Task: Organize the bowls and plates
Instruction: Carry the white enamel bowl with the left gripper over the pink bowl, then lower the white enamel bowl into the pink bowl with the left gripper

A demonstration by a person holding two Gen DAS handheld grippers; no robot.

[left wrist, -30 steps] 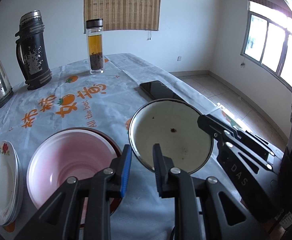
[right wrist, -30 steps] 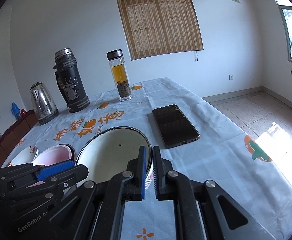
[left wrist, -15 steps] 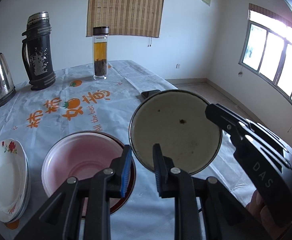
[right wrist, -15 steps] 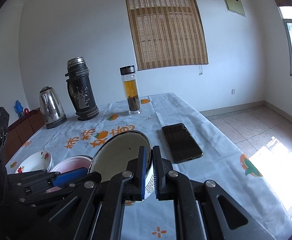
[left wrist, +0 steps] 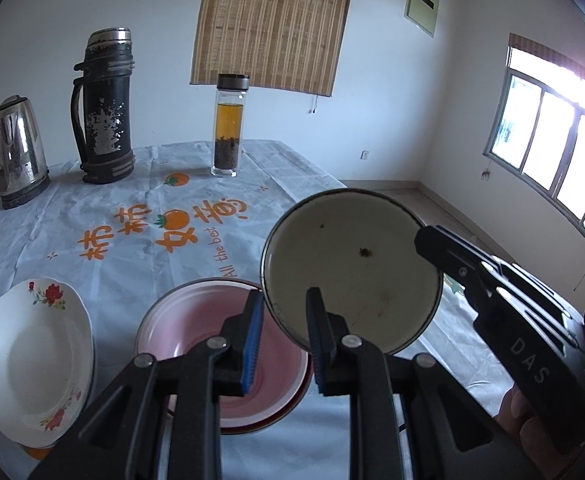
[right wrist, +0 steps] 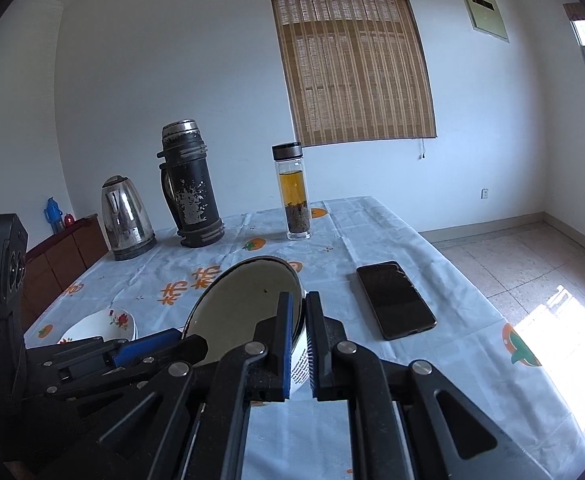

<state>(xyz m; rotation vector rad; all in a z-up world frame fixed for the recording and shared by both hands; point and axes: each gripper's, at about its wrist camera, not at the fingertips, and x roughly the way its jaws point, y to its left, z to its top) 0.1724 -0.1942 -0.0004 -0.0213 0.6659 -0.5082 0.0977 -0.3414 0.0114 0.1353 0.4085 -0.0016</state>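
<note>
Right hand-held gripper (right wrist: 298, 344) is clamped on the rim of the enamel bowl (left wrist: 352, 268), jaws nearly together with only the thin bowl wall between the pads. The bowl is off the table (right wrist: 432, 360), tilted so its cream inside faces the left camera; dark rim, a small brown speck inside. In the right wrist view the bowl (right wrist: 248, 312) sits just ahead and left of the fingertips, with printed text on its white outer wall.

Left hand-held gripper (left wrist: 282, 340) is narrow, with a small gap between the blue pads. The bowl's near rim lies in that gap, but contact cannot be told. Directly below and ahead of the left fingertips is the pink bowl (left wrist: 196, 332), resting on the table inside a dark red rim. Left of it, just beside, is a stack of white floral plates (left wrist: 32, 356).

Farther ahead on the orange-print tablecloth: steel kettle (left wrist: 18, 152) far left, black thermos (left wrist: 104, 108) beside it, glass tea bottle (left wrist: 230, 128) in the middle. A black phone (right wrist: 396, 300) lies flat to the right of the right hand-held gripper, apart from the bowl. Part of a hand (left wrist: 512, 408) shows under the right tool at the lower right.
</note>
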